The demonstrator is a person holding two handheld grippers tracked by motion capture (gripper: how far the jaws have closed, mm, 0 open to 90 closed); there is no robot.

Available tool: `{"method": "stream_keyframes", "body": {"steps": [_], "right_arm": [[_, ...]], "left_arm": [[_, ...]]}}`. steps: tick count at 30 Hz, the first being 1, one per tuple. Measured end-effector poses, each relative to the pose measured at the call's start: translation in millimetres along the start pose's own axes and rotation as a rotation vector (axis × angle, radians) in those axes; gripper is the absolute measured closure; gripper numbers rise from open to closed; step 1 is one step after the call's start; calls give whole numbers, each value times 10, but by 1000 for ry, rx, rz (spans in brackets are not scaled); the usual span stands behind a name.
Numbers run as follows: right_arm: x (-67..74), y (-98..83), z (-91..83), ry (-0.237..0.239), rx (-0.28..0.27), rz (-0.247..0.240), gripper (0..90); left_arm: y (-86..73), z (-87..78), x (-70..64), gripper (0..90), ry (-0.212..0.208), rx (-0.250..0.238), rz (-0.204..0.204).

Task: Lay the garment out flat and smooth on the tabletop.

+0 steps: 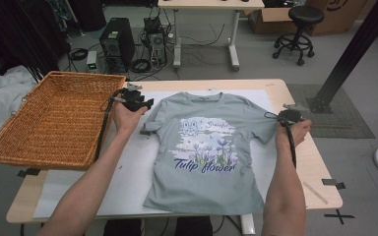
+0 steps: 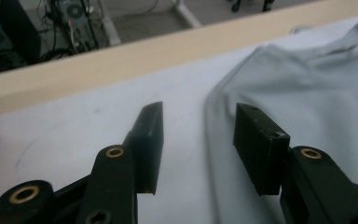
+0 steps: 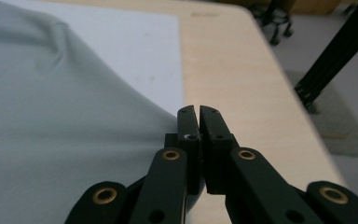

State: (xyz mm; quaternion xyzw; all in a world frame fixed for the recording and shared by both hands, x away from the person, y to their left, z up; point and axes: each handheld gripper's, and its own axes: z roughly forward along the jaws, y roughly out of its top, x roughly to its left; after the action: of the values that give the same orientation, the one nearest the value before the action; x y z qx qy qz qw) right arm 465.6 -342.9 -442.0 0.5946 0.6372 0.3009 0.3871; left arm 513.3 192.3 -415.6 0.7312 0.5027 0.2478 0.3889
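Note:
A grey-green T-shirt [image 1: 204, 184] printed "Tulip flower" lies front up on the white mat [image 1: 128, 167]. Its left sleeve [image 1: 150, 127] is folded in. My left gripper [image 1: 145, 104] hovers by the shirt's left shoulder, open; in the left gripper view the shirt's edge [image 2: 212, 121] runs on the mat between the fingertips [image 2: 151, 126] of my left gripper [image 2: 199, 112], untouched. My right gripper [image 1: 280, 118] is at the right sleeve's edge. In the right gripper view my right gripper [image 3: 198, 109] is shut, with the shirt [image 3: 51, 116] fabric rising into the pinch.
A large empty wicker basket [image 1: 86, 75] sits at the table's left side, close to my left hand. Bare wooden table [image 1: 317, 172] shows right of the mat. On the floor beyond stand a computer tower [image 1: 117, 42], cables, another desk and a stool [image 1: 302, 19].

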Motion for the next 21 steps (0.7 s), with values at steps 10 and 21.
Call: {"method": "stream_keyframes", "body": {"steps": [10,21], "right_arm": [[160,27,40,60,-3,-14,600],[211,79,-1,138,-118,61,457]], "left_arm": [[-343,62,-49,537,-27,119,8],[-352,54,-161,895,-48,103,89]]}}
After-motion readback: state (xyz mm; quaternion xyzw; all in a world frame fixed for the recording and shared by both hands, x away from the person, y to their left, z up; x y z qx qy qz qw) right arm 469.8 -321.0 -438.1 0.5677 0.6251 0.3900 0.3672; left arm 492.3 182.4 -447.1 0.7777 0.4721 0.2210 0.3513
